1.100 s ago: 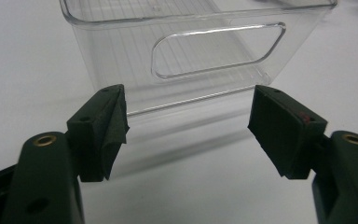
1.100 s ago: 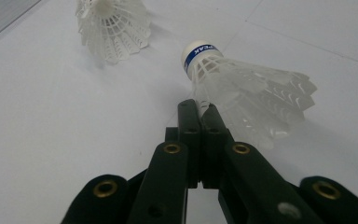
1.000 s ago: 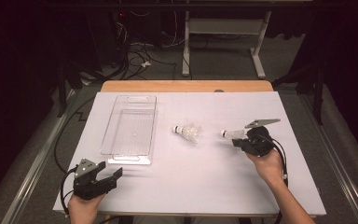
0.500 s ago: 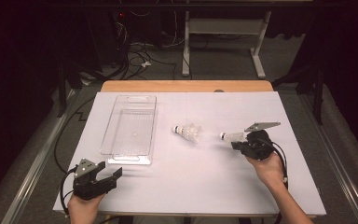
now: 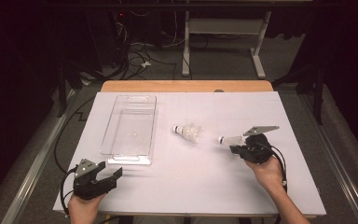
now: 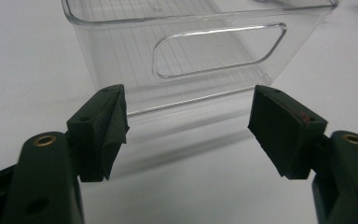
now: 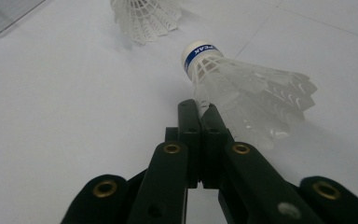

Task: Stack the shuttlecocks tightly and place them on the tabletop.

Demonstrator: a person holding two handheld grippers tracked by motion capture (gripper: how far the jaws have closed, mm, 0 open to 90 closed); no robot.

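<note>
right tool (image 7: pixel 200 109): clamped on shuttlecock (image 7: pixel 242 93) skirt | left tool (image 6: pixel 186 126): jaws apart, facing clear bin (image 6: pixel 191 51)

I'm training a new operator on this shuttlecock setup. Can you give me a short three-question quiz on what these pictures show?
1. True or false: the right gripper is shut on a shuttlecock.
2. How do the left gripper's jaws stand: A) wide open, B) clamped on the bin?
3. What lies on the table between the clear plastic bin and the held shuttlecock?

Key: 1. True, it pinches the feather skirt. 2. A. 3. A second shuttlecock, lying on its side.
</note>
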